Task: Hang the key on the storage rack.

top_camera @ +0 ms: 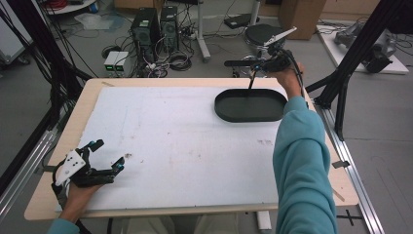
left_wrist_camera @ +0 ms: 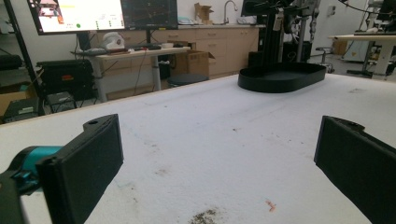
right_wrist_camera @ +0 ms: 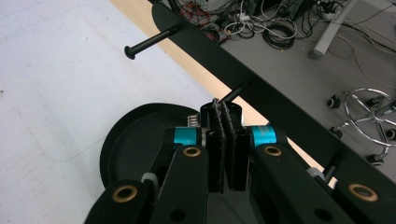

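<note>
Left tool (top_camera: pixel 106 155) sits low at the near left corner of the desk (top_camera: pixel 63 141), held by a hand (top_camera: pixel 78 195) coming in from the bottom edge; jaws spread wide apart, released, nothing between them. In the left gripper view the two black pads stand far apart over the white sheet (left_wrist_camera: pixel 210 121) that covers the desk, with some dirt specks just ahead of them. Middle of the sheet is bare apart from faint stains. Farther right and toward the far edge sits a black oval tray (top_camera: pixel 229 111), flat on the sheet, shallow rim; the left gripper view shows the tray (left_wrist_camera: pixel 280 77) far off at upper right. A thin black rod (top_camera: pixel 251 82) rises from the tray's far rim up to a black bar (top_camera: pixel 243 63) with pegs sticking out. Right tool (top_camera: pixel 272 62) is raised above the far side of the tray, held by the right hand (top_camera: pixel 288 78), teal sleeve (top_camera: pixel 299 161) stretching across the right side of the desk. In the right gripper view the right tool (right_wrist_camera: pixel 226 114) has its jaws pressed together, clenched; whether they pinch the rod (right_wrist_camera: pixel 236 92) just beyond the tips I cannot tell. The bar (right_wrist_camera: pixel 261 79) runs diagonally across that view, one peg (right_wrist_camera: pixel 152 39) pointing out over the sheet, tray (right_wrist_camera: pixel 135 140) below the jaws.
</note>
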### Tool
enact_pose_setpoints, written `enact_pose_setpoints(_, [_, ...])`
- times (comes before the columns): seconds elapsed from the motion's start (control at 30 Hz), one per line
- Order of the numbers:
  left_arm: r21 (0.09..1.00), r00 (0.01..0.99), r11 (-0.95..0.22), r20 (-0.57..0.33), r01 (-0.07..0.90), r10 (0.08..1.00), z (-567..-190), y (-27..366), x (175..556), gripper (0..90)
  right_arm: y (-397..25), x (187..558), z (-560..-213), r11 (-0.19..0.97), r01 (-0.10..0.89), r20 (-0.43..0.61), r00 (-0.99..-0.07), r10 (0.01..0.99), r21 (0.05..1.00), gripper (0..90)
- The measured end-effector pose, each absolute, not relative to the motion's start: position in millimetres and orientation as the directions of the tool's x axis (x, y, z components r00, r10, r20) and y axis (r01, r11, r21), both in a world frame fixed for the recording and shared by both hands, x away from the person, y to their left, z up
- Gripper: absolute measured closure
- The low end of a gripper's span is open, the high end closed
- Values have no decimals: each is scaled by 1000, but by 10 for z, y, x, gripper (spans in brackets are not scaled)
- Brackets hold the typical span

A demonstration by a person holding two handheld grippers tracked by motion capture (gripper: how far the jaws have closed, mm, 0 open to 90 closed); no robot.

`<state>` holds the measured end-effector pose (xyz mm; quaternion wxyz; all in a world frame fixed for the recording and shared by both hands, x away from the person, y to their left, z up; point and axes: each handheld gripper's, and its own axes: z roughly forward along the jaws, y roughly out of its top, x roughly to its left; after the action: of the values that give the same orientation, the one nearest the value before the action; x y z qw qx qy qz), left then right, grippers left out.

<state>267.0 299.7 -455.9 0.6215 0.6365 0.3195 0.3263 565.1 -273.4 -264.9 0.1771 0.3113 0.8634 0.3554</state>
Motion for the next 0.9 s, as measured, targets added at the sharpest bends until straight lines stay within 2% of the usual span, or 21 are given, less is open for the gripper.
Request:
enact_pose_setpoints(0.33, [1000,583,-21,17,1,813,-4559,2997,2672,17,-2724,5681,-2681,560,397,-102,-744,660,727,880])
enact_pose_setpoints(0.7, [1000,585,-25,20,1,811,-4558,2998,2671,17,-2765,5622,-2616,538,380,-123,-722,681,752,811])
enact_pose_setpoints(0.77, [1000,585,-24,19,2,811,-4558,2998,2670,17,-2770,5590,-2589,511,396,-92,-716,692,763,754])
enact_pose_setpoints(0.9, [1000,585,-23,17,3,811,-4557,3004,2672,17,-2742,5480,-2536,436,363,-71,-697,713,824,420])
